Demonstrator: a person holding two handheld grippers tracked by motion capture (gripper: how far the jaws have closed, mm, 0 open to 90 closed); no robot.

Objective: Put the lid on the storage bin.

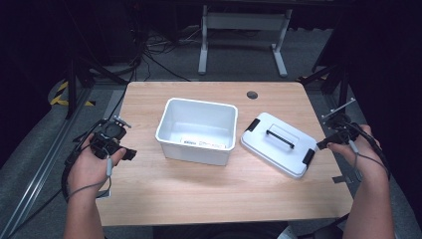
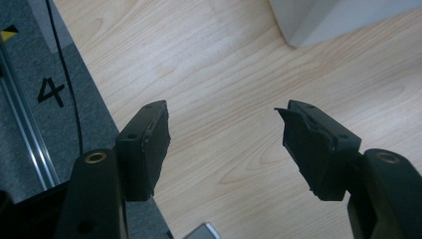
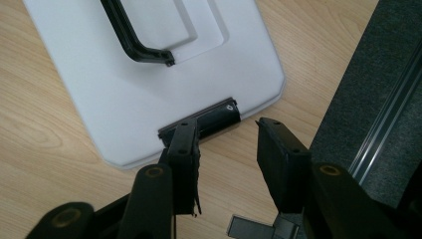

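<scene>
A white open bin (image 1: 196, 130) stands in the middle of the wooden table (image 1: 214, 194). To its right lies a white lid (image 1: 278, 144) with a black handle (image 1: 281, 137) and black end latches. My right gripper (image 1: 324, 144) is at the lid's right end, open. In the right gripper view its jaws (image 3: 226, 124) stand apart just short of the lid's (image 3: 124, 89) near latch (image 3: 214, 118), with nothing pressed between them. My left gripper (image 1: 124, 152) hovers open over bare wood left of the bin. In the left gripper view its jaws (image 2: 224, 109) are wide apart, with the bin's corner (image 2: 338, 20) beyond them.
A round cable hole (image 1: 252, 94) sits at the table's back edge. Grey carpet with a rail and a painted "4" (image 2: 50, 92) lies past the left edge. A white table frame (image 1: 244, 30) stands behind, and a tape strip (image 1: 338, 179) marks the right edge.
</scene>
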